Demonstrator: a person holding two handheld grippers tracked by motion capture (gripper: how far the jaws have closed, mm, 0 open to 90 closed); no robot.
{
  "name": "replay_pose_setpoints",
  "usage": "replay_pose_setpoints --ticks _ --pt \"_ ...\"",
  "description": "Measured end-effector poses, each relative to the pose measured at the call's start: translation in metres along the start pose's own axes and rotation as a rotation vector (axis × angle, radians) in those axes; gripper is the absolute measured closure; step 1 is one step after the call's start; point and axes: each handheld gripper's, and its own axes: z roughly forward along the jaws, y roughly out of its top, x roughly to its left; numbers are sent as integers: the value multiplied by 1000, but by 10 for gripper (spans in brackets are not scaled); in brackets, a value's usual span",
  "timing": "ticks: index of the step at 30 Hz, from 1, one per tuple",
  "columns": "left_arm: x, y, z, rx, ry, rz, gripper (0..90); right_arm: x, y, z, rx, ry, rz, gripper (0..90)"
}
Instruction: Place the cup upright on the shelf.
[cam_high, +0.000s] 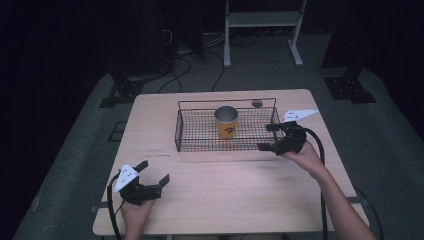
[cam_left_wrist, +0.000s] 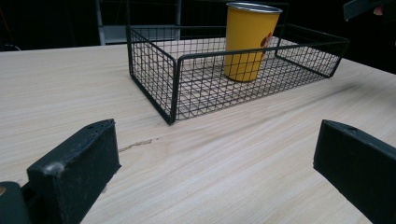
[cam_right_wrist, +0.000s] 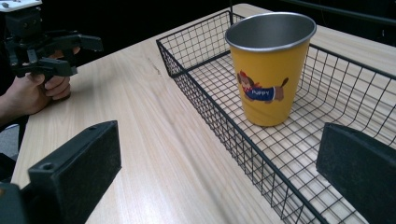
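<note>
Both grippers, left and right, gape empty on the table as a yellow "Puppy" cup stands upright in the wire basket beside the right one

I see a yellow-orange cup with a silvery metal inside and rim; its side carries a cartoon dog in brown with a blue band reading "Puppy". It sits in a black wire basket of fine square mesh. My table is pale wood with a light streaked grain. The left gripper and right gripper are both black with matte black jaws, and each carries 1 pale grey 3-cornered plate. The floor is grey.
</note>
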Motion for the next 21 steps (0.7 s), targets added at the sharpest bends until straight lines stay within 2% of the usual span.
replay_pose_setpoints --ticks 19,21 --pt "0 0 0 -1 1 -1 0 11 -23 -5 -1 31 15 0" --pt "0 0 0 -1 1 -3 0 12 -25 -6 -15 30 16 0"
